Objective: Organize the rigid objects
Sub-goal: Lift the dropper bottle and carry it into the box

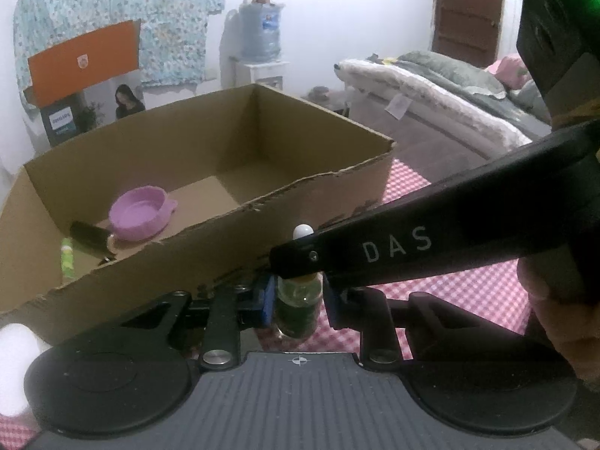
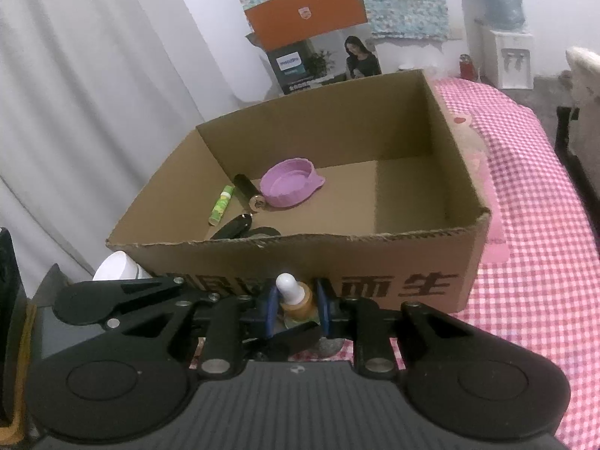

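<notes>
Holding one small dropper bottle [image 1: 298, 305] with both claws at once is my worry here. My left gripper [image 1: 296, 300] pinches the glass body between its blue pads, and my right gripper [image 2: 298, 305] is closed on the tan collar under the white bulb [image 2: 287, 283], both pressed tight on the same item. The bottle stands just outside the near wall of the cardboard box [image 2: 337, 258], on the pink checked cloth [image 2: 543, 262]. If my two hands lift or travel unevenly, I expect the bottle to twist, the glass to slip from the pads, or the dropper top to pull loose. The torn box rim sits right in front, so a low carry could snag it. Inside, the purple lid [image 2: 290, 183], green tube [image 2: 222, 204] and black cylinder [image 2: 247, 187] crowd the left end, so a careless drop there could knock them.
</notes>
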Demonstrator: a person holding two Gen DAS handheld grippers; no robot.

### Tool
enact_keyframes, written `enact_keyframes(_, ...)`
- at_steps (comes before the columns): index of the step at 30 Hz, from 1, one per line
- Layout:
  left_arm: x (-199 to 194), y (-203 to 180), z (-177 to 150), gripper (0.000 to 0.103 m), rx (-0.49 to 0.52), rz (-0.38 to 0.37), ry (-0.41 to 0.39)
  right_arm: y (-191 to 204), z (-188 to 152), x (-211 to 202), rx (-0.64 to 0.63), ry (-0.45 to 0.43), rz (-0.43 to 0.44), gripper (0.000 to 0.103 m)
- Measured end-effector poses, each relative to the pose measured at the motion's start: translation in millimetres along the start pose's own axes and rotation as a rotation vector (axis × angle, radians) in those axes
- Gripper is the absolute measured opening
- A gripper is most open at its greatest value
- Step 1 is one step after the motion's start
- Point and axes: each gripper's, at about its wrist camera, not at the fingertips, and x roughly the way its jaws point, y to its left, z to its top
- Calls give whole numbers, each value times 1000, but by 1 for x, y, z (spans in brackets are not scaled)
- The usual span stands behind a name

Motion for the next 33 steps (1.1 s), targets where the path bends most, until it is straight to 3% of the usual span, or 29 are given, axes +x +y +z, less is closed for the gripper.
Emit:
enact_keyframes(10,-2,-18,-3,25,-10,-89,-12,-14,-14,-26,21,-1,-43,24)
enact_keyframes(14,-5,-22,-9,30,5,-109,-40,-19,-17,-33,27,0,-39,23)
enact_keyframes(17,-6,-30,-14,36,70,-74,-59,-19,-17,-34,11,4,-41,23)
enact_keyframes(21,1,-40,-18,36,143,-21,-45,-14,-17,-31,-22,14,-44,25)
enact_keyframes(33,29,-47,-24,36,182,15,7,-16,-11,-13,-48,73,-56,33)
